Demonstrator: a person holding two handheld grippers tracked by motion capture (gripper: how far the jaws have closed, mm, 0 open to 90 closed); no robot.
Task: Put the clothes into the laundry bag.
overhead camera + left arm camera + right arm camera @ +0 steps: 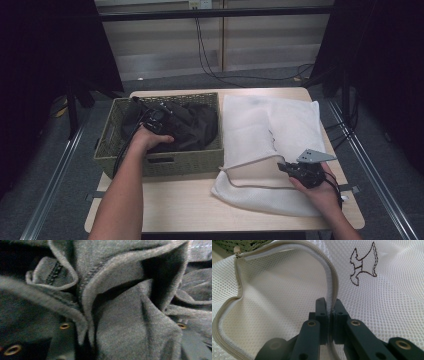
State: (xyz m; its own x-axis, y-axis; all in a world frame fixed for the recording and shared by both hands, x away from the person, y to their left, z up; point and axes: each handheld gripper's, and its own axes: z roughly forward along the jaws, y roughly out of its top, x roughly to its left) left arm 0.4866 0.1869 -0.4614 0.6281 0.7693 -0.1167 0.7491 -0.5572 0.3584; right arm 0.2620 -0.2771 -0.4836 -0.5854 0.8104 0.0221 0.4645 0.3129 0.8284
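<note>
My right gripper (pixel 328 302) has its fingers clamped on the zippered rim of the white mesh laundry bag (pixel 295 130), which lies flat on the pale wooden counter (pixel 200 205) to the right of the olive woven basket (pixel 165 162). In the right gripper view the beige zipper edge (pixel 287 245) arches up, so the mouth stands partly open.

My left gripper (pixel 159 119) is down in the basket, pressed into the dark grey garment with brass eyelets (pixel 130 322). Its fingers are buried in the folds; I cannot tell whether they are apart or closed on cloth.

Judgement: the step in hand is probably getting the garment out of the basket and into the bag.

Notes for doing it well:
- Take a thick fold near the middle of the garment, not a hem or a loose edge, so it lifts as one bundle.
- Lift the bag's rim higher and hold it taut, widening the mouth.
- Clear the basket wall fully before crossing over.
- Risk: trailing cloth snags on the weave or the zipper teeth.
</note>
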